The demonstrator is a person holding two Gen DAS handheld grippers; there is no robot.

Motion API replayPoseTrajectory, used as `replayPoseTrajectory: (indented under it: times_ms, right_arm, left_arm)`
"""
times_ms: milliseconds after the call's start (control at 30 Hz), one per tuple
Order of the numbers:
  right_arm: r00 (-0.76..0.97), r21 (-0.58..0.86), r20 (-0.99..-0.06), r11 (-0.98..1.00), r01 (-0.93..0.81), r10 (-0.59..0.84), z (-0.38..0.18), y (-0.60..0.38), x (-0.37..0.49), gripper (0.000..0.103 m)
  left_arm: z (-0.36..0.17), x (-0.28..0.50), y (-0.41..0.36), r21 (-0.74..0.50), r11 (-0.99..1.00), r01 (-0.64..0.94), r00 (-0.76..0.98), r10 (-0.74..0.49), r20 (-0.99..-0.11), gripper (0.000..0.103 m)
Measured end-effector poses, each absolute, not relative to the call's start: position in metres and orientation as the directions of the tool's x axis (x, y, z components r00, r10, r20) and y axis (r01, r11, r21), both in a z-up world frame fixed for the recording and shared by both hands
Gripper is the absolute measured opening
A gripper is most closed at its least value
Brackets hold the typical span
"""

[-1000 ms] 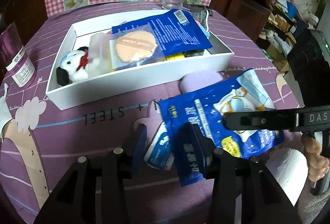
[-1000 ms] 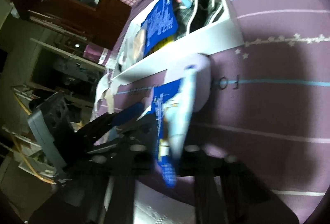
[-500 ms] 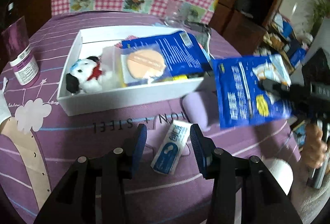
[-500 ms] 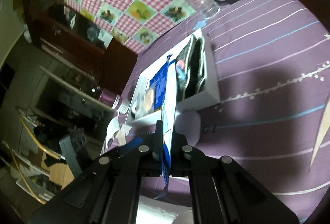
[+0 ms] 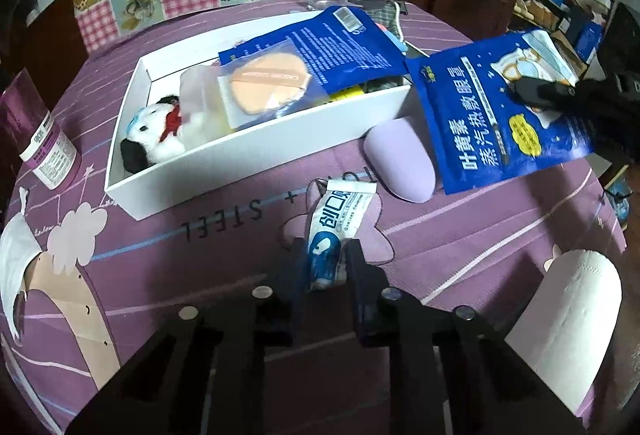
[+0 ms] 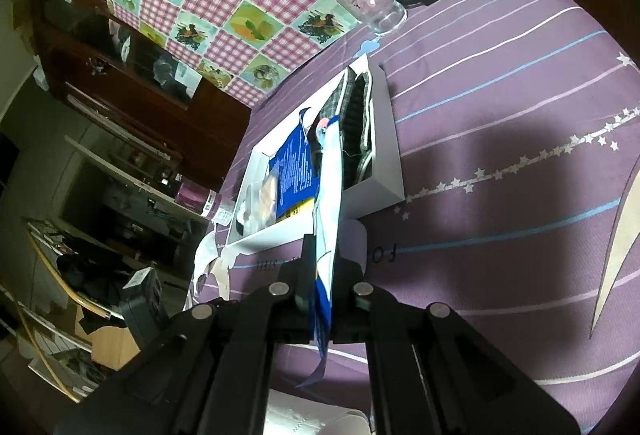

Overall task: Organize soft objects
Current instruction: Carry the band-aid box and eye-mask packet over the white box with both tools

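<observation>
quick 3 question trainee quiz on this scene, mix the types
1. True or false: the right gripper is shut on the blue pouch.
2. What lies between the left gripper's fingers? A) plush dog B) small white sachet C) glass
3. Fill in: the plush dog lies inside the white ____.

Key
1. True; it holds the pouch clear of the table.
2. B, the sachet; the jaws have just been closing on it.
3. box.
</observation>
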State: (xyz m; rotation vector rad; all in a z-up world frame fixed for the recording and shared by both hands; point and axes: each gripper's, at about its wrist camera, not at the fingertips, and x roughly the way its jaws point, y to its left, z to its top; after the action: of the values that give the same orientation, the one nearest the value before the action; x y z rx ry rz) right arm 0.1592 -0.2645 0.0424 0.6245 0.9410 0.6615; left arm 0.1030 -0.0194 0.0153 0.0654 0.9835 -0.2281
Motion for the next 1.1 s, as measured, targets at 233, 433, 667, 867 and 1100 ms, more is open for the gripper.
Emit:
replayPoseTrajectory:
  times_ms: [233, 433, 667, 867, 1100]
  right_arm:
    - [0.432, 0.729, -0.503, 0.636, -0.253, 0.749, 0.046, -0.263, 0.156, 0.005]
    - [0.432, 0.713, -0.506, 0.644, -0.277, 0.747, 0.049, -0.256, 0.153, 0.005]
    - [0.433, 0.693, -0.522, 0.661, -0.287, 0.735, 0.057, -0.243, 0.152, 0.005]
    - [0.405, 0.663, -0.57, 0.691, -0.289, 0.715, 0.072, -0.227, 0.16, 0.005]
    - [0.424, 0.652, -0.572, 0.703, -0.284, 0.702, 0.099, -0.223, 0.186, 0.005]
  left_arm:
    - [0.019, 0.102, -0.019, -0.04, 0.977, 0.208, 0.561, -0.152, -0.814, 0.017]
    - [0.034, 0.096, -0.014, -0.066, 0.978, 0.2, 0.611, -0.177, -0.772, 0.017]
    - [0.047, 0.093, -0.002, -0.106, 0.981, 0.161, 0.647, -0.186, -0.74, 0.017]
    - [0.06, 0.1, 0.006, -0.119, 0.986, 0.117, 0.671, -0.167, -0.723, 0.017]
    - [0.083, 0.109, 0.02, -0.115, 0.992, 0.056, 0.693, -0.122, -0.711, 0.017]
